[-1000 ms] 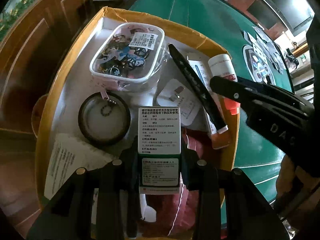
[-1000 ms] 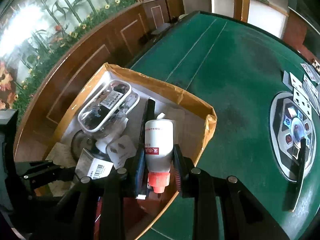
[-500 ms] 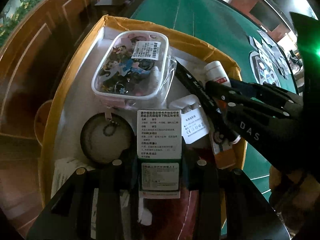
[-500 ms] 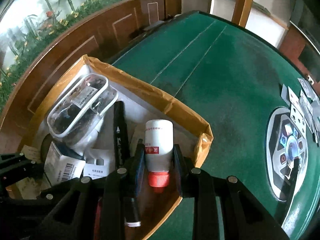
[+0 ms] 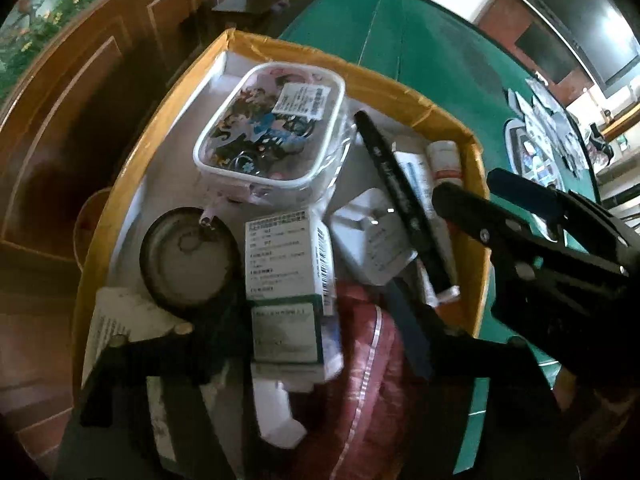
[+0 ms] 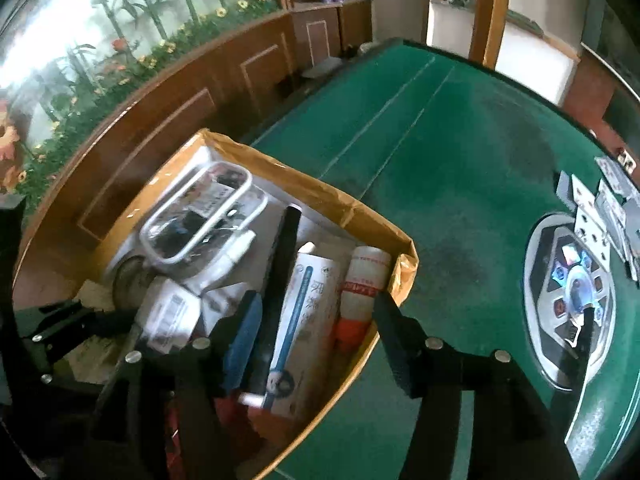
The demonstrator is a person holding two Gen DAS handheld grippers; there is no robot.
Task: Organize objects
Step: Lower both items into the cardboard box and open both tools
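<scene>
An open cardboard carton [image 5: 404, 92] sits on the green table and holds the collected items. A white and green medicine box [image 5: 286, 280] lies in it between the fingers of my left gripper [image 5: 304, 336]. Those jaws are opening and the pads stand clear of the box. In the right wrist view a white bottle with a red cap [image 6: 362, 284] lies against the carton's right wall [image 6: 404, 272]. My right gripper [image 6: 320, 340] is over it with jaws opening, touching neither the bottle nor the toothpaste box [image 6: 308, 312] beside it.
Also in the carton are a clear pouch of stickers [image 5: 272, 132], a round tin [image 5: 188, 256], a black marker [image 5: 400, 200], a white plug [image 5: 372, 240], a red cloth bag [image 5: 372, 380] and a leaflet [image 5: 124, 320]. A control panel [image 6: 572, 292] and cards [image 6: 608, 200] lie on the green table [image 6: 440, 160].
Both grippers have opened. The left one let go of the medicine box and the right one let go of the white bottle; both items now lie in the carton.
</scene>
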